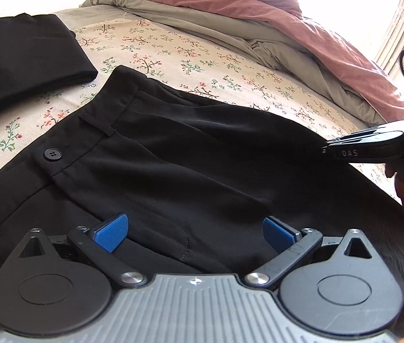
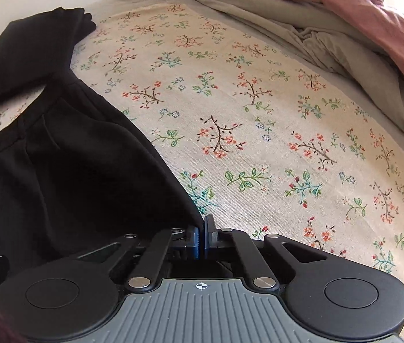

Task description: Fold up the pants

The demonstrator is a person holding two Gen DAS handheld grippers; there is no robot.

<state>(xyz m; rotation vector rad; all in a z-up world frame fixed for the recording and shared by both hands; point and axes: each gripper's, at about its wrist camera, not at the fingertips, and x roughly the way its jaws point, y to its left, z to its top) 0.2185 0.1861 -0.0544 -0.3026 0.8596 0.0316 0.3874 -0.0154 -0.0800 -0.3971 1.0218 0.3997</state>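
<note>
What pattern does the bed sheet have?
The bed sheet is cream with small floral sprigs in red, green and blue, seen best from the right wrist.

Smooth, matt black woven cloth pants (image 1: 190, 154) are seen upon a floral cotton bed sheet (image 2: 259, 120); textured blue rubber pads (image 1: 110, 233) are fitted to matt black plastic jaws.

Bright daylight, blown-out window (image 1: 402, 23) glare upper right, fisheye-curved edges

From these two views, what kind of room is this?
Most likely a bedroom: the pants lie on a floral bedsheet, with a pink duvet bunched behind and a bright window beside it.
</note>
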